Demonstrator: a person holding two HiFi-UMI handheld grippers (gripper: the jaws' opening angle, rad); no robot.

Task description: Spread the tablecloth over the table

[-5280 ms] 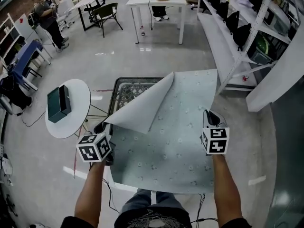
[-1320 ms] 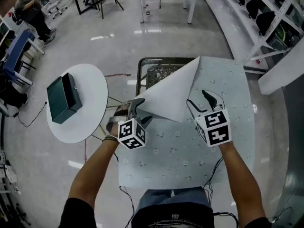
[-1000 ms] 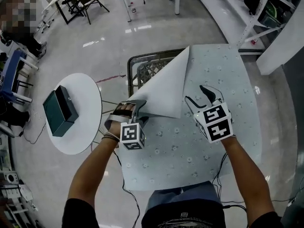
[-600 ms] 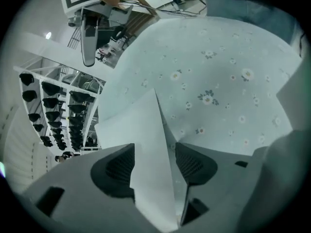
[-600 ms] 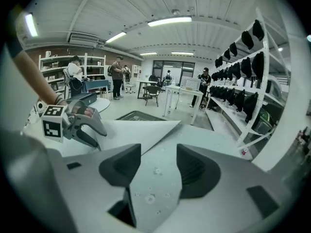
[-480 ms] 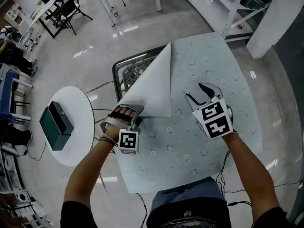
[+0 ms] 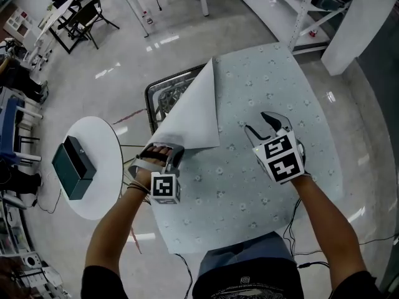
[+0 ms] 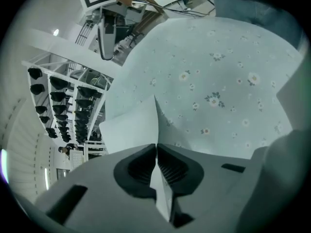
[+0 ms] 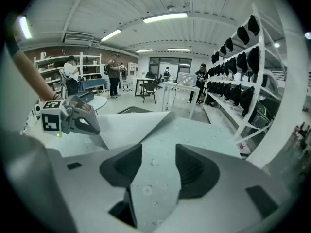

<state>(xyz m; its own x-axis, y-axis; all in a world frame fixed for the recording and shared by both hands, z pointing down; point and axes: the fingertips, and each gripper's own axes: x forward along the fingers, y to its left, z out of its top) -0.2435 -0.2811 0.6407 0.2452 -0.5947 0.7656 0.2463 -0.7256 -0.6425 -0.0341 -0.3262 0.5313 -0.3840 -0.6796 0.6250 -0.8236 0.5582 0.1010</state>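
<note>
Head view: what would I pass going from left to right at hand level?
Green box → left gripper, pinching the tablecloth → right gripper, jaws just closing a little, open over the tablecloth, gripping nothing.

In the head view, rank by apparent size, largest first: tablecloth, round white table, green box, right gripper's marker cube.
1. tablecloth
2. round white table
3. green box and right marker cube look alike; the cube is nearer, so unranked.

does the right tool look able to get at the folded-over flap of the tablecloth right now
Probably yes. The right tool hovers over the tablecloth, jaws apart though just closing slightly, gripping nothing; the flap lies beside it with only flat cloth between. The left tool pinches the flap's edge.
</note>
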